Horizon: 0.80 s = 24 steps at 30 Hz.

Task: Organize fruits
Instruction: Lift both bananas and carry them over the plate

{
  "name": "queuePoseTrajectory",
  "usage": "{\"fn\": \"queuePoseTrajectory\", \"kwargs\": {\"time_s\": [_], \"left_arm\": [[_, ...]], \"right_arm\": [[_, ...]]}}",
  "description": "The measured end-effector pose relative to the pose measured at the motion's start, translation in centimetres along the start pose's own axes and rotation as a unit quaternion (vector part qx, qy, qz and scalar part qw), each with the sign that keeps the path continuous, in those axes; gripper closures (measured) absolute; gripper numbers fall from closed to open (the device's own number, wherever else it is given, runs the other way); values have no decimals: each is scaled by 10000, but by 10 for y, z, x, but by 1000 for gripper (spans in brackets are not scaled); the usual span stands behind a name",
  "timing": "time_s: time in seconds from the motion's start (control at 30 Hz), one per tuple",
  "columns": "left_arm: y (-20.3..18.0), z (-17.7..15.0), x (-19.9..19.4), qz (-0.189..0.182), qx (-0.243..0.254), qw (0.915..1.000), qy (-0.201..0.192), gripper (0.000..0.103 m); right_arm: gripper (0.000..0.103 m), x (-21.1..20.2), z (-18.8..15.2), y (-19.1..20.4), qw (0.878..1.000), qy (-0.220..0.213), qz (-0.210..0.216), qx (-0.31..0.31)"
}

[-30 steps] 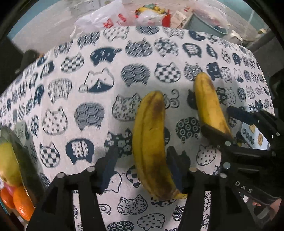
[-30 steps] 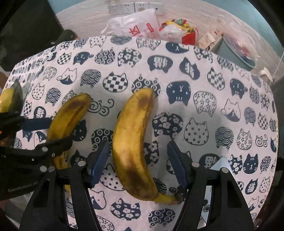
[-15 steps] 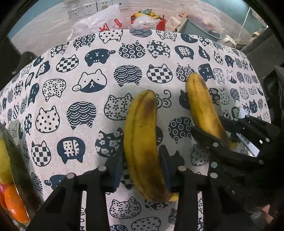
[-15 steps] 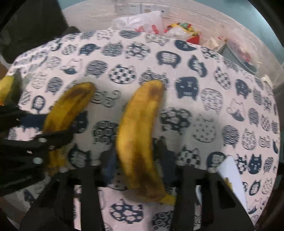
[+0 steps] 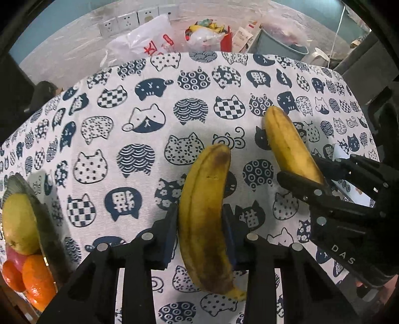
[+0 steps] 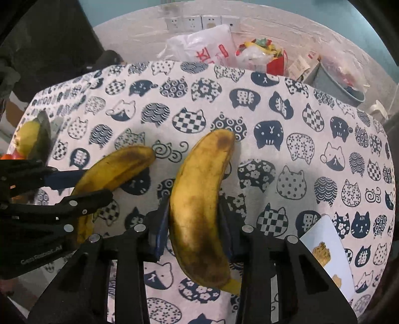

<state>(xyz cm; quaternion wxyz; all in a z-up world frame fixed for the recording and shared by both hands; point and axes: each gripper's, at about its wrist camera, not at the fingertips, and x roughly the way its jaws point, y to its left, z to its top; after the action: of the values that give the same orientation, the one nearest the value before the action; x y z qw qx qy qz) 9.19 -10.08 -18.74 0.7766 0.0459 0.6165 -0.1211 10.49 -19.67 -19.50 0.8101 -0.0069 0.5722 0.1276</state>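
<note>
Writing on grippers: the right gripper [image 5: 303,172] carries the letters "DAS" on its body in the left wrist view; the left gripper [image 6: 82,185] has pale lettering on its body in the right wrist view, too blurred to read with confidence.
Writing on cloth: several cat heads on the tablecloth [image 5: 139,139] bear Chinese characters.
Writing beyond the bench: a white plastic bag [image 5: 147,42] behind the far edge shows red print that cannot be made out.
Left jaws: closed narrowly on the left banana [image 5: 203,219], both blue pads pressed against its sides at about mid-length.
Left banana: yellow with brown bruising; blunt tip points away from the camera, stem end hangs below the pads.
Right jaws: clamped on the right banana [image 6: 199,206] at its middle, pads touching both sides.
Right banana: heavily brown-mottled; tip points forward, stem end juts out under the pads.
Relation: the two bananas are side by side, near but apart, over the cat-print cloth on the bench.
Fruit plate: a dark plate [image 5: 47,224] at the left edge of the bench holds a green-yellow fruit [image 5: 18,224] and oranges [image 5: 37,281].
Card: a white card [image 6: 329,251] with a golden picture lies at the right on the cloth.
Wall: sockets [image 6: 199,22] sit in a row behind the clutter.
</note>
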Motion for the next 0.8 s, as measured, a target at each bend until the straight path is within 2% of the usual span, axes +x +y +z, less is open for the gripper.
{"fn": "queuePoseTrajectory", "kwargs": {"time_s": [0.5,0.8], "left_arm": [[26,-12,-56,-1,-62,9991,-420,69],[51,-21,-85,4,-294,9969,-728,69]], "right_arm": [[68,-42,9,17,9990,-345,266,35],[68,-70,17,45,9971,-565,489,-133]]}}
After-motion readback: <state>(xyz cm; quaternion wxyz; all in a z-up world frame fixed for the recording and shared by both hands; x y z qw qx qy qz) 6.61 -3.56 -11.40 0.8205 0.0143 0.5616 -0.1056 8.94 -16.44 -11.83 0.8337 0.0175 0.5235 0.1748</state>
